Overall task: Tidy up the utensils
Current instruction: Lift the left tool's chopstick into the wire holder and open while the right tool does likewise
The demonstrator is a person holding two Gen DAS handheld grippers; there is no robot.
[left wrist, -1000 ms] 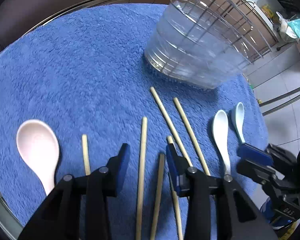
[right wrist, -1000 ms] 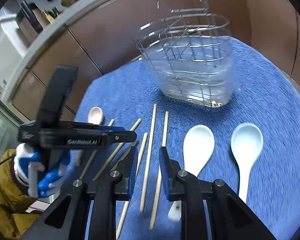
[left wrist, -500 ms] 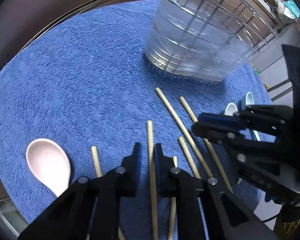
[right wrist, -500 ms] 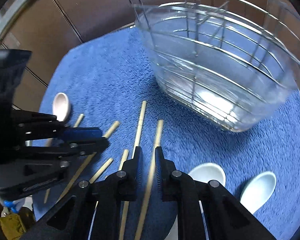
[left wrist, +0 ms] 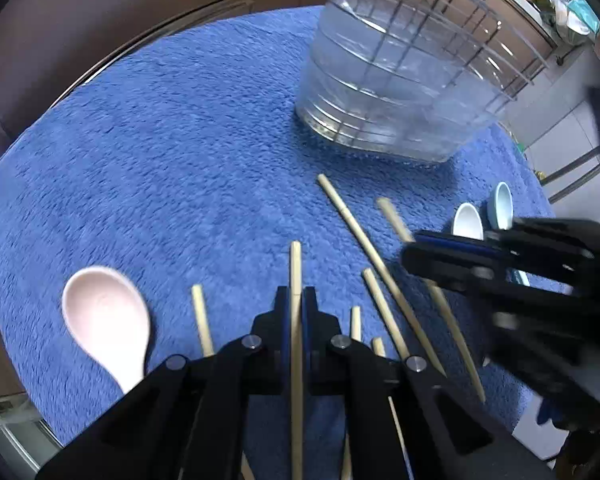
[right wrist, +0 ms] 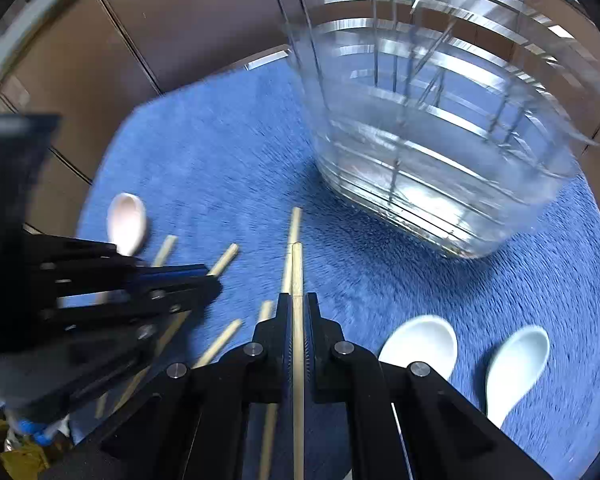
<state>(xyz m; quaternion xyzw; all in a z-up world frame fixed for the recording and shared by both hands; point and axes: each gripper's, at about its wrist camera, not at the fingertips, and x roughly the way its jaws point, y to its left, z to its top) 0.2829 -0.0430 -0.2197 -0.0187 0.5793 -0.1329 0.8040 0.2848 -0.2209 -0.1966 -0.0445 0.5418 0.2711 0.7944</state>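
While the left claw (left wrist: 296,300) pinched one wooden chopstick (left wrist: 295,264) at lower centre of its view, the right claw (right wrist: 297,308) clamped another chopstick (right wrist: 297,268) at lower centre of its own. Loose chopsticks (left wrist: 364,236) lay on the blue towel (left wrist: 180,140) over the tabletop. A pink spoon (left wrist: 108,316) sat lower left, two pale spoons (right wrist: 420,344) lower right, the wire utensil basket (right wrist: 440,148) upper right.

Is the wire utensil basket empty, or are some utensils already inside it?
Empty, as far as visible: the wire basket shows only bare grid and clear liner; chopsticks and spoons all lie on the blue mat.
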